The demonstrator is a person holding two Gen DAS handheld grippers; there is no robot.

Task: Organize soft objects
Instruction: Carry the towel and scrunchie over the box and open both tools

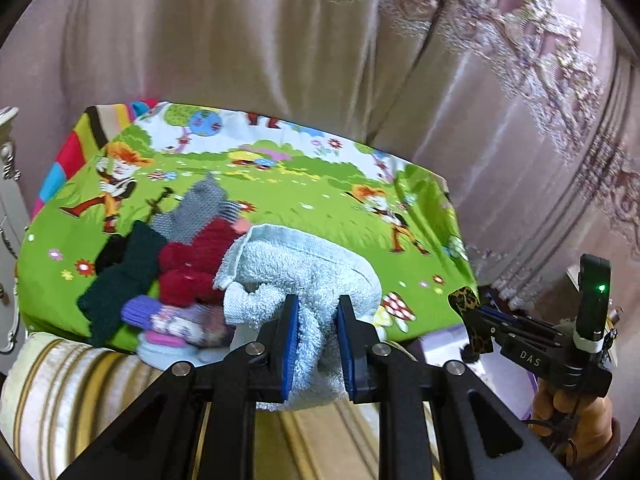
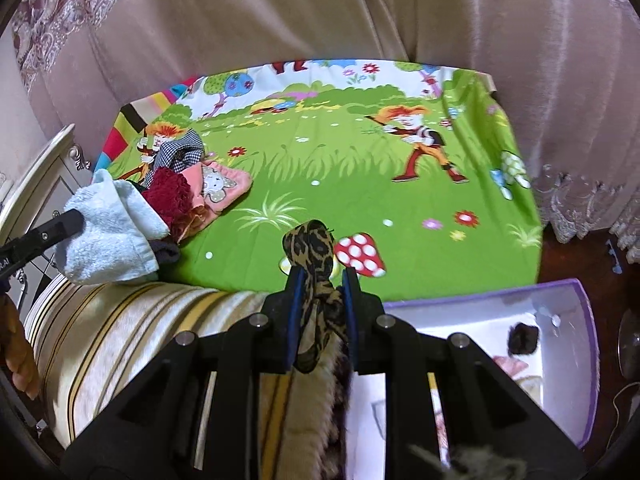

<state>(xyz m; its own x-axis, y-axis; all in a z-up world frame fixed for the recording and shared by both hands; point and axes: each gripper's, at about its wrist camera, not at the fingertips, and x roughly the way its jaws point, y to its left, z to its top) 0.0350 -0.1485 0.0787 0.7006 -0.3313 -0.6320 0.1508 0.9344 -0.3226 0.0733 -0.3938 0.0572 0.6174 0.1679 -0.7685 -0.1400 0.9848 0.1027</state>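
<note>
My left gripper (image 1: 318, 304) is shut on a light blue towel (image 1: 296, 268), which bunches up between its blue pads and hangs over the near edge of the green cartoon cloth (image 1: 304, 200). The same towel (image 2: 108, 236) shows at the left of the right wrist view. My right gripper (image 2: 320, 276) is shut on a strip of leopard-print fabric (image 2: 310, 246), held above the cloth's near edge (image 2: 360, 184). In the left wrist view that gripper (image 1: 474, 312) stands at the right with the leopard-print fabric (image 1: 466, 300) in it. A pile of soft items (image 1: 180, 256) lies left of the towel.
The pile holds a dark red knit (image 1: 192, 264), a dark green knit (image 1: 120, 280), a grey checked piece (image 1: 200, 212) and a pink pouch (image 2: 222, 186). A purple-edged white box (image 2: 520, 336) with small items sits at the lower right. A striped cushion (image 2: 132, 320) fronts the cloth; curtains (image 1: 320, 60) hang behind.
</note>
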